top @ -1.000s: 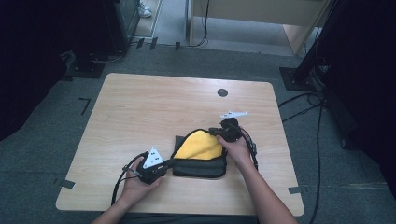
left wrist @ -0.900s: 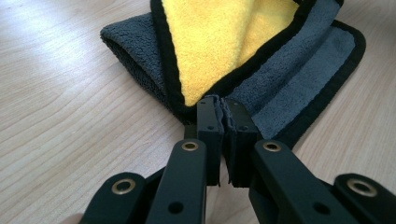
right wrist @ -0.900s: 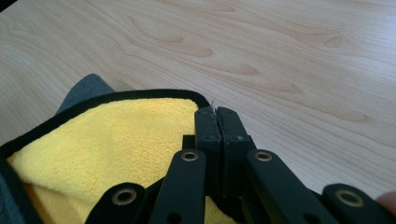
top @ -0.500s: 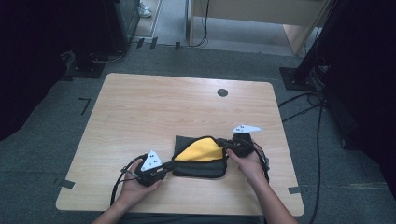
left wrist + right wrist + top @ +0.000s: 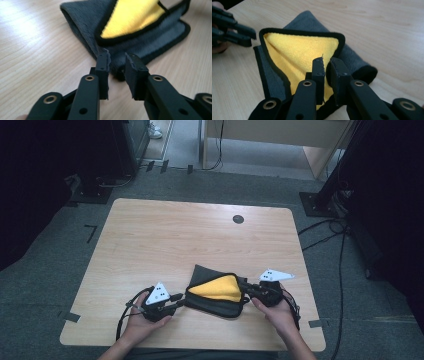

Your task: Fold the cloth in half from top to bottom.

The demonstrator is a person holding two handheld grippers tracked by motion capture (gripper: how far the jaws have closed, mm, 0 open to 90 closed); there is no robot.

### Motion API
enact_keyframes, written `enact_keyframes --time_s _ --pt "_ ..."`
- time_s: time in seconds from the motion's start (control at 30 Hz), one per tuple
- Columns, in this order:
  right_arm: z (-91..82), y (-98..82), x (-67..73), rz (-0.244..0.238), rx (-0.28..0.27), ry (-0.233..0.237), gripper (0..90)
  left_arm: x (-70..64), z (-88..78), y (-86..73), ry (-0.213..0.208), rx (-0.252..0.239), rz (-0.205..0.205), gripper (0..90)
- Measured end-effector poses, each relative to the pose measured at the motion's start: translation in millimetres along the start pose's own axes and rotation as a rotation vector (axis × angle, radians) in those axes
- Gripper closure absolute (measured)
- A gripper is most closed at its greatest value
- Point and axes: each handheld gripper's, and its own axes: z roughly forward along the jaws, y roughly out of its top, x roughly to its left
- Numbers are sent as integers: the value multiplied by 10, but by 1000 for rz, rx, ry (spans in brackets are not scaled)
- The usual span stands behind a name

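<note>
Loosening at both ends of the folded grey-and-yellow cloth on the table, left fingers and right fingers have just been opening; cloth apparently released, folding likely finished.

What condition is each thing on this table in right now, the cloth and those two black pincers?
Cloth: folded, lying flat, yellow inner side showing under a turned-back grey flap.
Left gripper: jaws just opening, parted at the cloth's folded corner, not pinching it.
Right gripper: jaws just opening, narrow gap, over the yellow flap.
Table: bare light wood.
</note>
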Motion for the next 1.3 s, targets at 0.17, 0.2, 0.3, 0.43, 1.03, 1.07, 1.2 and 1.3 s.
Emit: enact_keyframes --time_s 0.17,0.2,0.3,0.43,1.03,1.07,1.2,1.3 --pt "-12 -16 11 19 25 11 804 75 23 103 -17 -63 -89 632" --pt "-9 -30 13 28 39 14 803 82 33 128 -21 -71 -103 619" --pt "-17 -110 51 29 72 12 794 91 85 188 -20 -75 -122 593" --pt "-81 -237 101 28 94 20 779 54 138 180 -27 -37 -94 584" --pt "-110 -206 194 156 4 -150 560 9 126 79 -68 63 -30 763" --pt "-39 -203 211 173 21 -186 542 -3 126 68 -65 60 -24 782" --pt "141 -265 226 195 81 -199 592 -10 98 40 -59 59 -1 808" --pt "121 -312 255 172 75 -224 732 -26 73 33 -47 48 22 843"
